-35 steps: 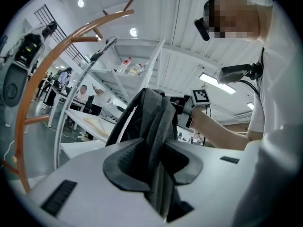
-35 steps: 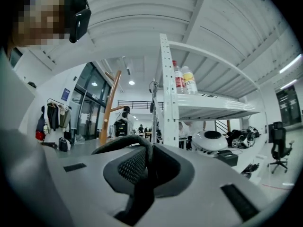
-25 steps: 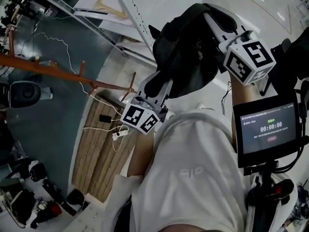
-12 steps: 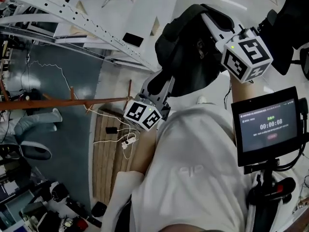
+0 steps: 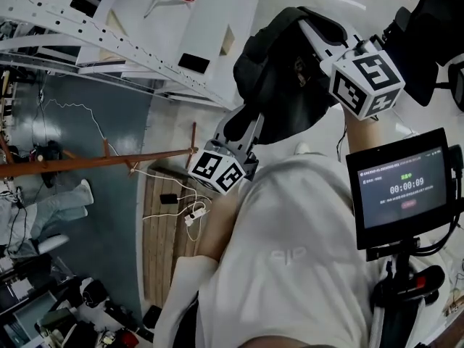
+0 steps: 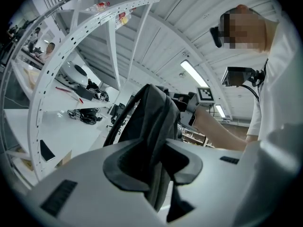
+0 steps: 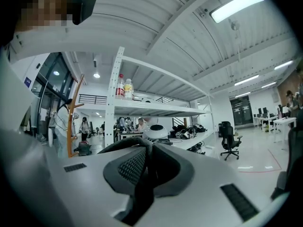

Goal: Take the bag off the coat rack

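A dark grey bag (image 5: 283, 85) hangs in the air in front of the person, held between both grippers and apart from the coat rack. My left gripper (image 5: 243, 127) is shut on the bag's lower fabric; in the left gripper view the bag (image 6: 151, 122) fills the gap between the pads of my left gripper (image 6: 158, 162). My right gripper (image 5: 313, 29) is shut on a dark strap at the bag's top, and that strap (image 7: 144, 188) runs between the pads of my right gripper (image 7: 149, 167). The brown wooden coat rack (image 5: 94, 162) stands off to the left, also visible as the coat rack (image 7: 73, 112).
A white perforated shelving frame (image 5: 145, 49) crosses the upper left. A wooden board (image 5: 163, 230) with a power strip and cables lies on the floor. A small timer screen (image 5: 399, 191) sits at right. A black office chair (image 7: 230, 141) stands on the open floor.
The head view has swung round: the coat rack has slid left and levelled out in the picture, and the shelving frame has come into view. Both grippers keep their hold on the bag.
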{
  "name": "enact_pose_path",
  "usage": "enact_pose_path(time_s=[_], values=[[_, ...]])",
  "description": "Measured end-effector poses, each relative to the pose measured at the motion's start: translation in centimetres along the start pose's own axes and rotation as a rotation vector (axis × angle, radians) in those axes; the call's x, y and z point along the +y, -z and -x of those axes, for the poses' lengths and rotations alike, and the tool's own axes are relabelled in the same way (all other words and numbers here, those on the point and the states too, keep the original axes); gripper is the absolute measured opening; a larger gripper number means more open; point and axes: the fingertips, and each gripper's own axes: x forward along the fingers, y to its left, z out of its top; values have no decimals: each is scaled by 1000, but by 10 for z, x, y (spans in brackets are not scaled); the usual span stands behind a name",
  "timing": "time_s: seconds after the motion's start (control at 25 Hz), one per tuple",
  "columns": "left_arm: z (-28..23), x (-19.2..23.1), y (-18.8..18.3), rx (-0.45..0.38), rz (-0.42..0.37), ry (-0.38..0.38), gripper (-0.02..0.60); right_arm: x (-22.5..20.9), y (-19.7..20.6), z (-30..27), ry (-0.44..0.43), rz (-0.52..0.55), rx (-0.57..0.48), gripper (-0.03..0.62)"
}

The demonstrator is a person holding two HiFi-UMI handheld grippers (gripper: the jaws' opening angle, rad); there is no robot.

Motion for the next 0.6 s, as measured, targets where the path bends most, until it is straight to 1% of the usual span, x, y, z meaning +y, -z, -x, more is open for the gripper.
enact_pose_path(time_s=[0.28, 0.6], values=[[1, 1, -1, -1, -5, -10, 100, 0, 2, -2, -11, -12, 3, 43], [8, 6, -2, -4, 9, -15, 100, 9, 1, -6, -16, -11, 6, 43]])
